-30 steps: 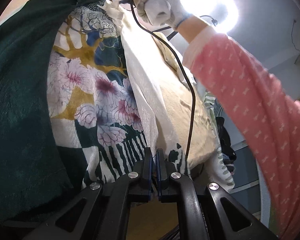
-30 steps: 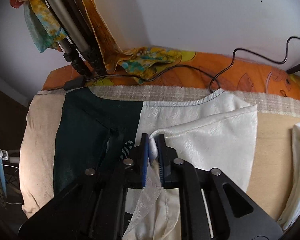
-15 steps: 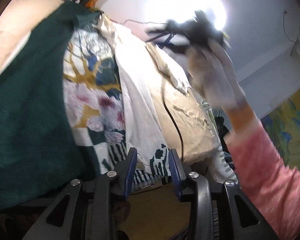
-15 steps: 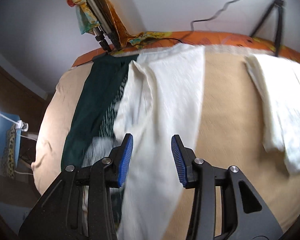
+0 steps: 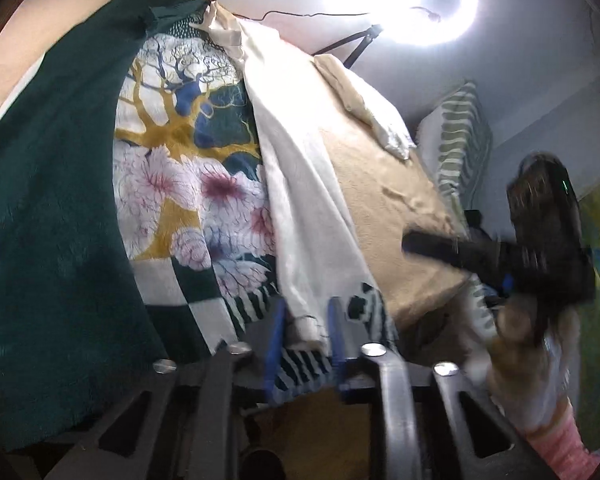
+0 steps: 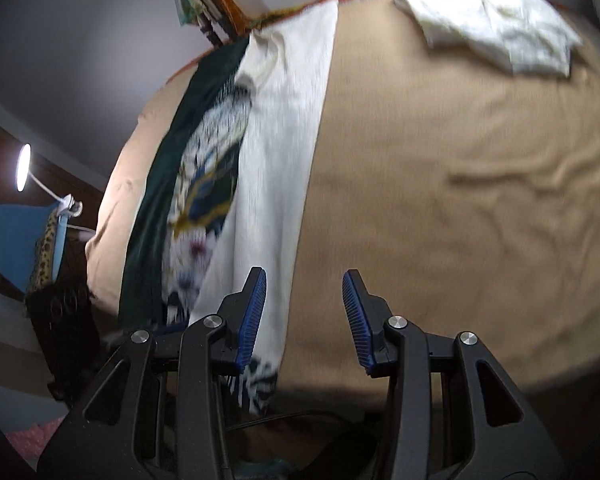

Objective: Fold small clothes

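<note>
A dark green garment with a flower and tree print (image 5: 180,184) lies flat on the beige bed cover (image 5: 384,200), its white inner side folded over as a long strip (image 5: 300,208). It also shows in the right wrist view (image 6: 276,152). My left gripper (image 5: 304,340) is open, its blue pads either side of the garment's near hem, not clamping it. My right gripper (image 6: 304,312) is open and empty, raised above the near edge of the white strip and the bed cover. It shows blurred at the right of the left wrist view (image 5: 540,248).
A folded white cloth (image 6: 488,28) lies at the bed's far right corner. A ring light (image 5: 400,0) on a stand glares behind the bed. A striped pillow (image 5: 460,148) stands at the far side. A desk lamp (image 6: 24,168) and a blue chair are left of the bed.
Both grippers were shut on the garment's edge a second ago and have opened and let it go. The right gripper has pulled back toward the bed's near edge; the garment lies folded.
</note>
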`<move>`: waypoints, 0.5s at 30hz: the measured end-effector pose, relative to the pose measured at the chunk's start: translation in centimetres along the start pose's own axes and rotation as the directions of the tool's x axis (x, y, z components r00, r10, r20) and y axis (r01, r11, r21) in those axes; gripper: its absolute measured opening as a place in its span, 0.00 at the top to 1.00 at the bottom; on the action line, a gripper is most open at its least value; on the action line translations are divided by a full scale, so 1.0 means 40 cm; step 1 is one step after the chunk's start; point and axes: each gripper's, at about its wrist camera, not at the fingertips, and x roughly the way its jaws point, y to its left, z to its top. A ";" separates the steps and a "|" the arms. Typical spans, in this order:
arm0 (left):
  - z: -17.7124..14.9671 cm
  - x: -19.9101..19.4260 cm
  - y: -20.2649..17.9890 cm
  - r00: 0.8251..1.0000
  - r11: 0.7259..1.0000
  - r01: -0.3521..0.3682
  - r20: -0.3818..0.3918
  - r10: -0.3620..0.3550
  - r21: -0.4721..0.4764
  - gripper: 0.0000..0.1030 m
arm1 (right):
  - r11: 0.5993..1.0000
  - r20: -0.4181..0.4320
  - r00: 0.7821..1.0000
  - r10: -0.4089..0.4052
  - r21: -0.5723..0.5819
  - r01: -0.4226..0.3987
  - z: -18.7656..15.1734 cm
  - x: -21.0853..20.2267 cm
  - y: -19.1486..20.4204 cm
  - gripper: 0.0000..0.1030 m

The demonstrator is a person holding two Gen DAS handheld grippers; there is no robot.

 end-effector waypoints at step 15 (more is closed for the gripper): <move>-0.032 -0.053 -0.004 0.999 0.999 -0.046 0.030 0.046 0.010 0.86 | 0.999 0.006 1.000 0.026 -0.023 -0.026 -0.097 0.033 0.018 0.59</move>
